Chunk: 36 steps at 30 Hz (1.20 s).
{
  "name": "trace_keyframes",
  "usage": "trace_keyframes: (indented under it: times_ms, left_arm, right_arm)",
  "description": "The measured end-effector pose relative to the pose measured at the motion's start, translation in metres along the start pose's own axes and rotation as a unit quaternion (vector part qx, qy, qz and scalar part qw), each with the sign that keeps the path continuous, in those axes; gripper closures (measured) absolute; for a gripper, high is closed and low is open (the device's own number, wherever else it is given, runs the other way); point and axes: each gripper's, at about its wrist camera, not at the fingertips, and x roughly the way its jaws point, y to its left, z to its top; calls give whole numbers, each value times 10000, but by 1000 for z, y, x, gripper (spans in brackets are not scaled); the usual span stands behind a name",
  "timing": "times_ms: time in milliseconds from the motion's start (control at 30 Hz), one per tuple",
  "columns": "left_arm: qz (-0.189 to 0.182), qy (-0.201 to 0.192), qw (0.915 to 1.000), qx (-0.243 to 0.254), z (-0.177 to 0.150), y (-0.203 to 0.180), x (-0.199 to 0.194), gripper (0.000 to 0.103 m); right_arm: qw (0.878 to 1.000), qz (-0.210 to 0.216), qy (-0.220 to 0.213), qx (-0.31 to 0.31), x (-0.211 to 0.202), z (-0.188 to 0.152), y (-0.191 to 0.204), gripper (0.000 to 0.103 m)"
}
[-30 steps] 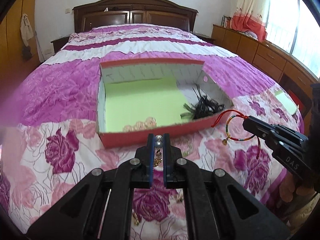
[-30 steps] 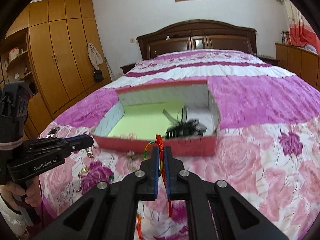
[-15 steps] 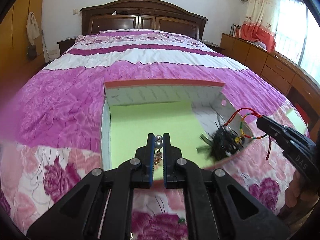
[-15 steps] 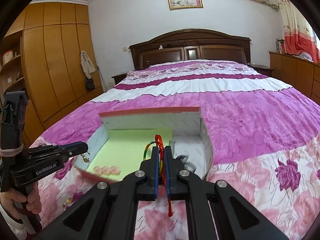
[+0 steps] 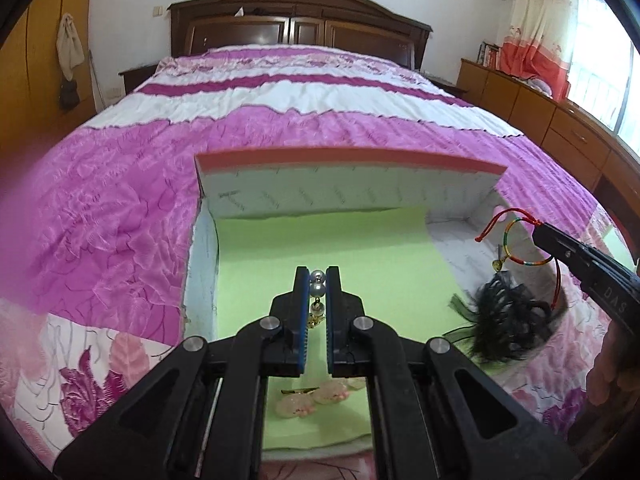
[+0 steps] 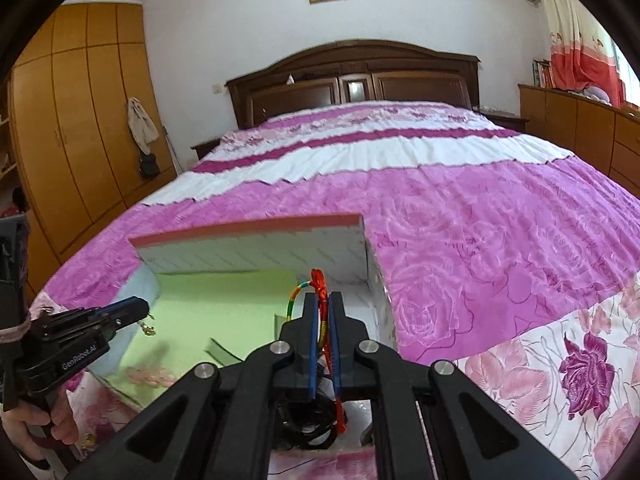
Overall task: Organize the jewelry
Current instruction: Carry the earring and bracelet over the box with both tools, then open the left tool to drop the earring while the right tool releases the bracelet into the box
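Both claws hang over a shallow open cardboard box with a salmon-red rim (image 5: pixel 348 160) that lies on a bed with a pink and white floral quilt (image 5: pixel 120 216). Pinched between the blue pads of the left claw (image 5: pixel 318 280) is a pearl drop earring with small gold dangles (image 5: pixel 317 290), held above the box's pale green paper lining (image 5: pixel 360 252). Off to the right, the right claw (image 6: pixel 325 300) is pressed together on a multicoloured braided string bracelet with a red cord and a small gold charm (image 5: pixel 516 240), which dangles over the white right-hand part of the box. Below the bracelet, a black feathery hair ornament (image 5: pixel 508 324) lies on the box floor. Near the front wall, on the green lining, pale pink flower-shaped ornaments (image 5: pixel 320 396) rest just beside a slim gold clip (image 5: pixel 298 391). A hand (image 6: pixel 28 424) grips the left tool's handle.
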Motion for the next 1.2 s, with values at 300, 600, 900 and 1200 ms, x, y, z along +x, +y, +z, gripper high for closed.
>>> trace_keyframes:
  times_ms: [300,600,900,1200]
  left_arm:
    - [-8,264,9995,-162,-9,7,22,103]
    - [40,317,9995,-84,-9,2,26,101]
    - [-82,281,9993,-220,-7,-1,10,74]
    - [-95,62,9999,-100,-5,-8,-23,63]
  right_arm:
    - [9991,-132,388,128,29,-15,-9,96]
    - [9990,-163,399,87,31,-17,-6,91]
    - [9995,-5,267,138,13,-14,-2,66]
    - [9996,77,49,256,-22,-10,1,59]
